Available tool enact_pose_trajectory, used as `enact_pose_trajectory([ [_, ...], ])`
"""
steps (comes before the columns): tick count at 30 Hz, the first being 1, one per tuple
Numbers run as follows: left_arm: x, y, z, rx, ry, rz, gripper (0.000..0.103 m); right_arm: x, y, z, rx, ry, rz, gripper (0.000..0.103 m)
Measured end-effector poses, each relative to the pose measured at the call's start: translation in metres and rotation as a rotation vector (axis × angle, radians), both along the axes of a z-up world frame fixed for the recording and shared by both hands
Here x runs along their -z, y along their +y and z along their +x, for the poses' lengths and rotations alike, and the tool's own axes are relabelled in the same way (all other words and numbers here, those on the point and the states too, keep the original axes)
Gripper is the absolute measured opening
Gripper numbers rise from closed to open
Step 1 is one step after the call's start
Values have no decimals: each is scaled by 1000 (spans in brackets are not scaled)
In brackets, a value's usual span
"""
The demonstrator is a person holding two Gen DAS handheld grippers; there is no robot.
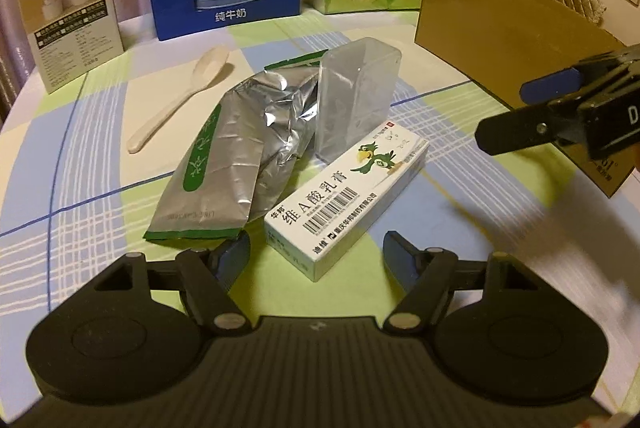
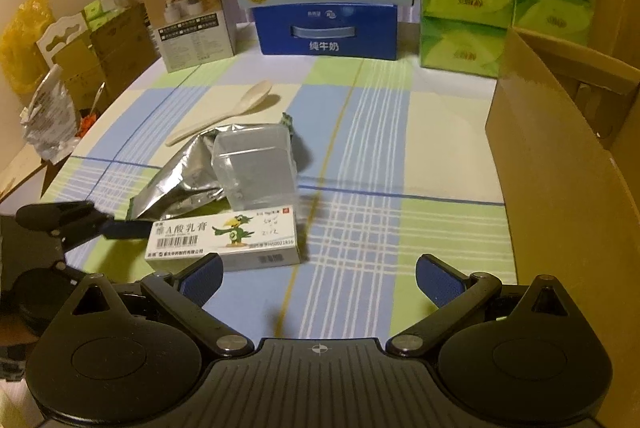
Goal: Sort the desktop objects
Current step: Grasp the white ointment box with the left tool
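My left hand-held gripper (image 1: 316,252) hangs low over the counter (image 1: 460,163) with its jaws partly apart and nothing held. The white medicine box (image 1: 347,199) lies just ahead of it, and one corner of the box pokes in between the two blue pads (image 1: 234,256). My right hand-held gripper (image 2: 318,278) is wide apart and holds nothing; the same box sits just ahead of its left finger. Past the medicine box stands a clear plastic case (image 1: 356,99), leaning on a crinkled silver foil bag (image 1: 236,155), and they look like they touch the box. A pale spoon (image 1: 182,99) lies farther off, to the left of the bag. I think the trouble could come here: the box lies slanted across my left jaws, so if I squeeze now, I might pinch just a corner and it could spin away. If I push forward, the box could knock the clear case over or drag the bag along. My two grippers are also near each other, so they might bump. To the right there is lots of bare cloth, up to the brown cardboard box (image 2: 560,155), whose wall stands tall. The counter's round edge is near on my left side.
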State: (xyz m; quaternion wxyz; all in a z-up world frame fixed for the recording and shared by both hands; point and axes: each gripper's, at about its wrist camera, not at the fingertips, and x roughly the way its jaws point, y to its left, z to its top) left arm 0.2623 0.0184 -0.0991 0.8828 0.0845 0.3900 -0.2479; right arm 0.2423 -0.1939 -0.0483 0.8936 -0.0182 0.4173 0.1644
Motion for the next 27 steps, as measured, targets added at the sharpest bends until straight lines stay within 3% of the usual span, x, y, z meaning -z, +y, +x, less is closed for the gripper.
enact_pose_trajectory([
  [8,4,-2,7,27,-17,-42,69,2,-2,1,2,8,-3,101],
  [15,-5,-17,-17,68,16,11,40,0,-5,2,24,4,-5,101],
  [19,-12,-27,-26,73,-17,21,40,0,-4,3,25,1,-11,101],
  [23,-14,-32,-16,58,-15,-11,40,2,-5,4,28,6,-14,101],
  [27,-10,-41,-7,68,-11,11,40,2,-5,4,30,6,-11,101],
])
